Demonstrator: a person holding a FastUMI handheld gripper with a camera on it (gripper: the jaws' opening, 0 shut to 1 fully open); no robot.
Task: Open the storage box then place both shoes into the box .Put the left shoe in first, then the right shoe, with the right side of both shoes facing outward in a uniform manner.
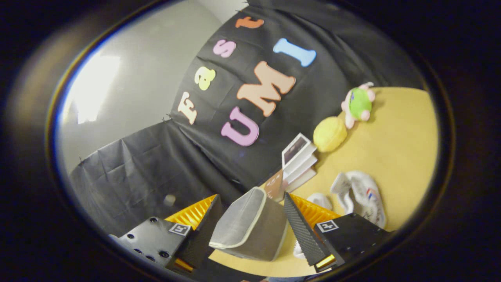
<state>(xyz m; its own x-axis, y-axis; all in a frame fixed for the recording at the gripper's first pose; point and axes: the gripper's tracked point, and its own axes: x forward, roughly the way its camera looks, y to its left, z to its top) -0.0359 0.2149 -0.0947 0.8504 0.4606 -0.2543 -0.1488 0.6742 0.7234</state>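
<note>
Between the two fingers, closest to the lens, sits a grey fabric storage box (250, 227) with a pale trimmed edge. Its long axis runs away from the camera toward the booth wall, and the view is tilted, so the box leans to one side. The claw (250, 223) is spread fairly wide, with a finger at each flank of the box; both seem to touch its sides, though real pressure is hard to judge from this angle. The grey panel looks soft and ribbed, with a cream border curving round its near edge.

Just beyond the right finger lies a white shoe (362, 197) with printed markings, on its side on the yellow surface (403, 137). A second white shoe (319, 200) shows partly beside that finger, nearer the box. Past the box stands a small stack of books (299, 164), against the black cloth. Further along the surface rest a yellow ball (329, 134) and a green and pink plush toy (358, 103), close together.
</note>
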